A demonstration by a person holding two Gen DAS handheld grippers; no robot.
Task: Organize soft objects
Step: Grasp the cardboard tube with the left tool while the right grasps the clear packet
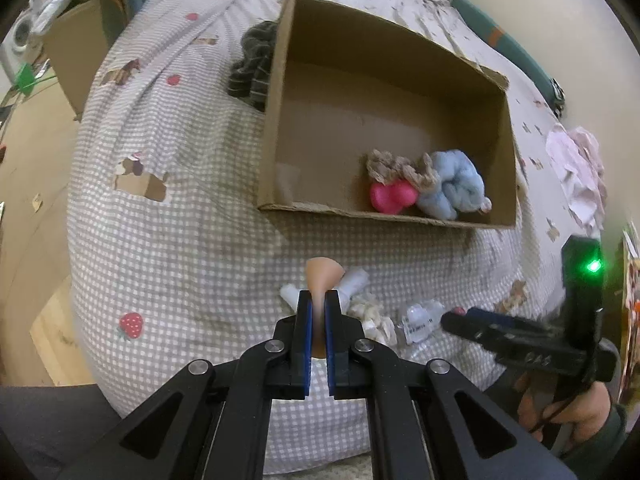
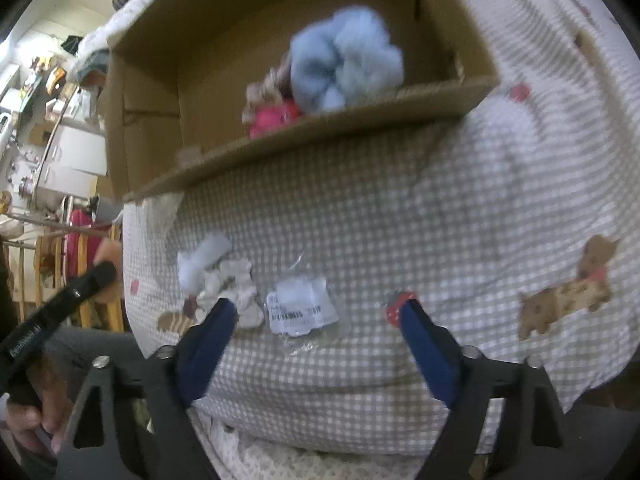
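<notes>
The left gripper [image 1: 319, 300] was closed on a peach-coloured soft piece [image 1: 322, 276], pinched thin between the blue pads and held above the bed [image 1: 180, 240], short of the cardboard box [image 1: 276, 120]. It squashed easily and looked light, so a firm mid-body pinch seemed wise. The right gripper [image 2: 316, 312] stood wide open, holding nothing, near a crinkly plastic packet [image 2: 298, 312] and a white fluffy bundle [image 2: 224, 276]. The packet looked slippery and would be best taken by its edge.
</notes>
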